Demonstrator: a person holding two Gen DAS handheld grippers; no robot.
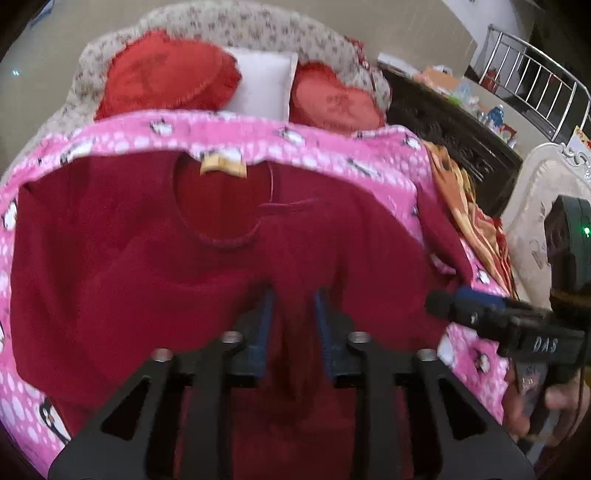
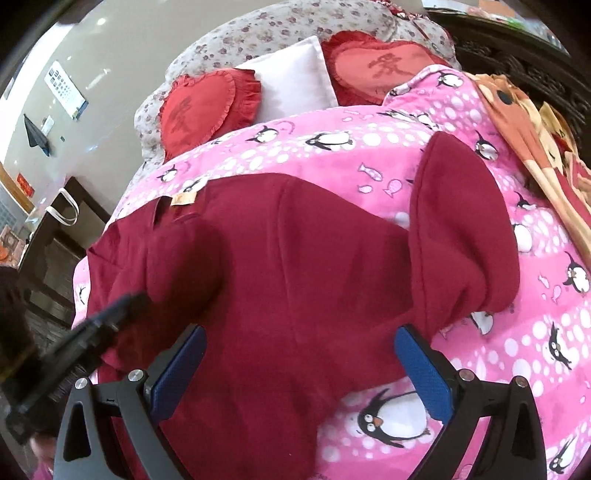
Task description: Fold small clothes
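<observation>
A dark red sweater lies front up on a pink penguin blanket, collar and yellow label at the far side. My left gripper is shut on a bunched fold of the sweater's lower body. In the right wrist view the sweater spreads under my right gripper, which is open with blue pads wide apart above the fabric. The right sleeve lies folded beside the body. The right gripper also shows in the left wrist view.
Two red heart cushions and a white pillow lie against the floral headboard. An orange patterned blanket lies at the right. A dark carved cabinet and a metal rail stand beyond the bed.
</observation>
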